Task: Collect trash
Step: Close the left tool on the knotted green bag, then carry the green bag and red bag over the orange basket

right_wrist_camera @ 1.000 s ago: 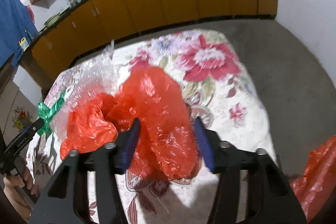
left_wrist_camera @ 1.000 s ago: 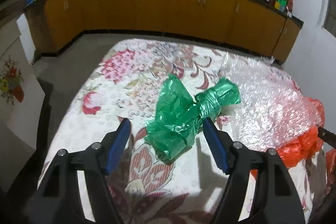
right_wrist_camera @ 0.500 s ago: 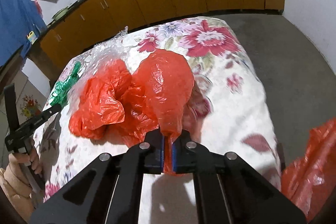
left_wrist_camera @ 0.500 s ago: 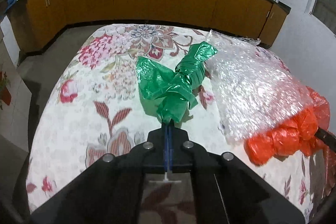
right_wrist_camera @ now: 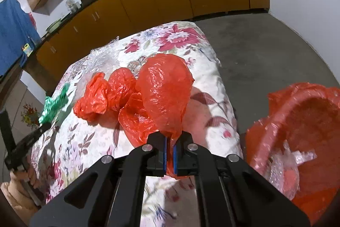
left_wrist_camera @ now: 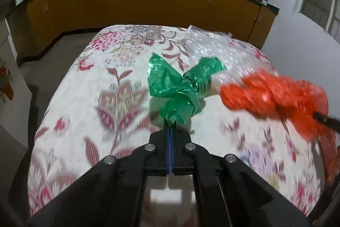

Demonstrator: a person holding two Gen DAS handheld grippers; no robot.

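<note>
Glossy crinkled plastic green bag (left_wrist_camera: 180,90) and red bag (right_wrist_camera: 163,95) on matt floral cloth (left_wrist_camera: 85,103).

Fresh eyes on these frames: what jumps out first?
Two bright plastic bags on the floral tablecloth: the crumpled green bag pinched in the left gripper, the puffy red bag in the right gripper. Next, the red-lined bin beside the table's right edge, clear wrap already inside.

Left tongs (left_wrist_camera: 170,131): jaws fully closed, blue pads pressed together, pinching thin film at the tips. Right tongs (right_wrist_camera: 169,142): jaws closed to a narrow slit, film clamped between the pads. Both point forward, level.
</note>
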